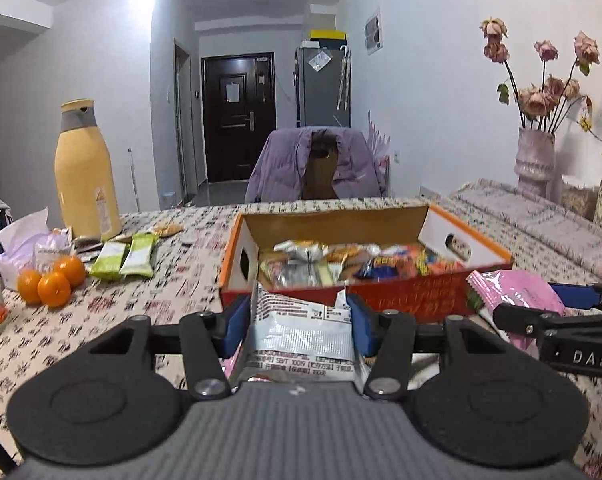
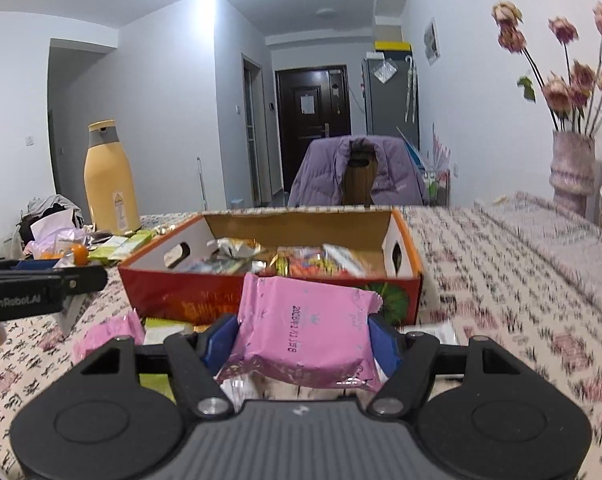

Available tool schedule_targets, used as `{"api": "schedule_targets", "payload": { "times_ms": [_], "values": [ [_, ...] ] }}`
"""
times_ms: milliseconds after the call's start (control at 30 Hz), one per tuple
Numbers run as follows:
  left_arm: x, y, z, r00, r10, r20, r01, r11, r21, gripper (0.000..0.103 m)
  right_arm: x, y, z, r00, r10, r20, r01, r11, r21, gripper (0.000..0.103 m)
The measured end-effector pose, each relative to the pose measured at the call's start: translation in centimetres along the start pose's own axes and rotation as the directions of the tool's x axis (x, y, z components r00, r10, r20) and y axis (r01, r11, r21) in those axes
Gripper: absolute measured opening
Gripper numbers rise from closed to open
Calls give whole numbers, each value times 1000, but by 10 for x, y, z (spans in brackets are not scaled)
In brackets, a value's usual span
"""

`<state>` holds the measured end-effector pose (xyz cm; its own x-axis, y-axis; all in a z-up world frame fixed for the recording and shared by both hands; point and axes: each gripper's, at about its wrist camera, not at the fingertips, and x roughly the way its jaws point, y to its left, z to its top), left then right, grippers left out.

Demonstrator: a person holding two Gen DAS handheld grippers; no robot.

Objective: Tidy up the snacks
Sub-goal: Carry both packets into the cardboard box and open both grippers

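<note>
Left wrist view showed the box (image 1: 365, 276) already part-filled, left tongs (image 1: 299, 322) clamping a silver packet (image 1: 301, 336), right tongs (image 2: 303, 340) clamping a pink packet (image 2: 305, 332) before it, green packets (image 1: 123, 260) left of it unsorted.

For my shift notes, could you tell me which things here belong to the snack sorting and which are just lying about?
Job: silver packet in left gripper; pink packet in right gripper; orange box; green packets.
Lying about: yellow flask; oranges; vase.

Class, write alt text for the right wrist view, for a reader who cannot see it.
The right gripper holds a pink snack packet in its jaws, in front of an open red cardboard box filled with snacks on a patterned tablecloth. The left gripper reaches in at the left edge.
</note>
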<state>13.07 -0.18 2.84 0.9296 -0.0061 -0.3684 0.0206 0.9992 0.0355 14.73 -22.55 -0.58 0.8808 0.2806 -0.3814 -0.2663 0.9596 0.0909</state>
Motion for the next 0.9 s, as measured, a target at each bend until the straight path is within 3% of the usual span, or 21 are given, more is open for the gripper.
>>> {"api": "schedule_targets", "payload": {
  "times_ms": [467, 900],
  "values": [
    [39, -13, 55, 998, 2, 68, 0, 999, -32, 53, 41, 5, 60, 996, -5, 91, 9, 999, -45, 70],
    [101, -11, 89, 998, 26, 56, -20, 995, -102, 53, 108, -8, 96, 998, -17, 68, 19, 999, -34, 70]
  ]
}}
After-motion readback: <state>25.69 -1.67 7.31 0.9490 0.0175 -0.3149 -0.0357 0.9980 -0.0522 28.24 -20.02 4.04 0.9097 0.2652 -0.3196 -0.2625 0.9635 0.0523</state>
